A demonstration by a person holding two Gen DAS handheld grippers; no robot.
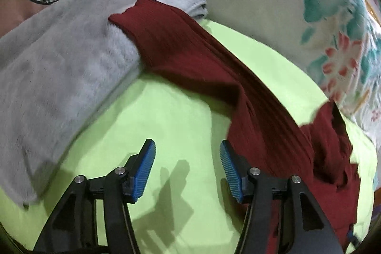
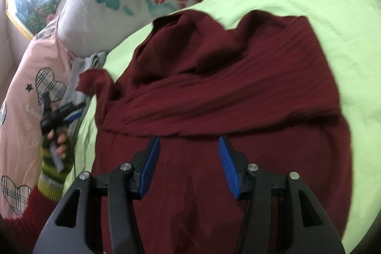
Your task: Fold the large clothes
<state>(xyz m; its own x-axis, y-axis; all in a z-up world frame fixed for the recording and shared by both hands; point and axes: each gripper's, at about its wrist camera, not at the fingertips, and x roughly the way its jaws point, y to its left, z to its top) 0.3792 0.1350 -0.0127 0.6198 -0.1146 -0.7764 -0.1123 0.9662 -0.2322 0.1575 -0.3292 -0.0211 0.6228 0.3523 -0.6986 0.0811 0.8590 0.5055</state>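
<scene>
Nearest in the left wrist view, the left gripper (image 1: 187, 146) has its two blue pads spread apart, with nothing between them; under the gap there is only the light green sheet (image 1: 166, 111) and the shadow of the gripper. Its right finger is just beside the edge of the dark red ribbed garment (image 1: 250, 97), but the picture does not show if they touch.

In the right wrist view, the right gripper (image 2: 188, 144) is also spread, and it holds nothing. It hangs over the dark red garment, which lies on the green sheet in the middle of the bed, with one part folded across the body.

Farther away, one sleeve (image 1: 152, 23) of the garment reaches out to the side, and its end lies on top of a grey fluffy blanket (image 1: 59, 68). Behind this there is a white quilt with flowers (image 1: 333, 39), and a pink pillow with checked hearts (image 2: 23, 92). At the left edge of the right wrist view a hand (image 2: 58, 137) holds the left gripper.
</scene>
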